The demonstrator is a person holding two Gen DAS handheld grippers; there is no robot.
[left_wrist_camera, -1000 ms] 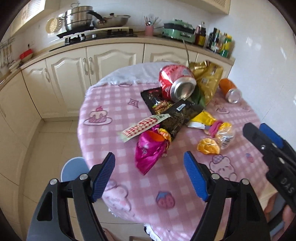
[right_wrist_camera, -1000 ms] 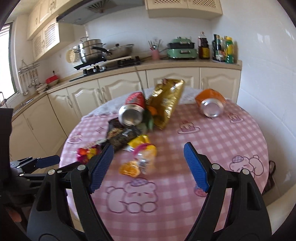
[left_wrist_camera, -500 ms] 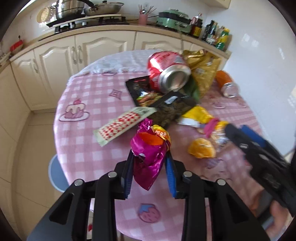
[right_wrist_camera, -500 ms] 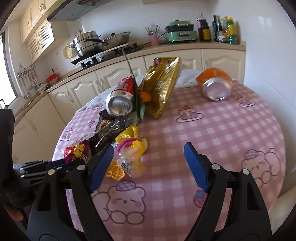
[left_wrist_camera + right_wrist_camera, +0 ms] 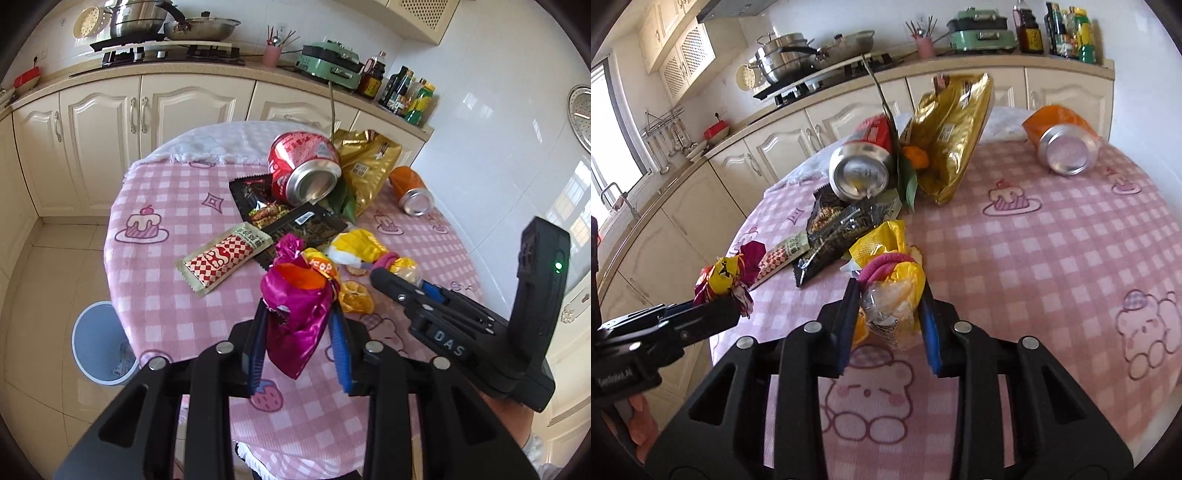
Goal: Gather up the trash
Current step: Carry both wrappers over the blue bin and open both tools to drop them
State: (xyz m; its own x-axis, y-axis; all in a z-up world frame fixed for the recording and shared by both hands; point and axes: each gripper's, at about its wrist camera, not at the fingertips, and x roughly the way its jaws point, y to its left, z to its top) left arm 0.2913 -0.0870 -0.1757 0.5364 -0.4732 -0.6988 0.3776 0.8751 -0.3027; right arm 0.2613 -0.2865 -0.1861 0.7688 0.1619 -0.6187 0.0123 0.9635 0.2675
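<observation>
This is a home kitchen. Cream cabinets (image 5: 159, 122) run along the walls under a long countertop (image 5: 229, 72). On it stands a gas stove (image 5: 166, 51) with a steel pot (image 5: 136, 18) and a pan (image 5: 201, 29), a green electric cooker (image 5: 330, 61), a pink cup with chopsticks (image 5: 272, 51) and bottles of sauce (image 5: 406, 94). A round table (image 5: 1052, 258) with a pink checked cloth stands in the middle, and a small bin (image 5: 98, 343) is on the tiled floor.

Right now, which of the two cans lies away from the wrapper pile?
The orange can, alone on the tablecloth at the far right; the red can rests on the black wrappers beside the gold bag.
</observation>
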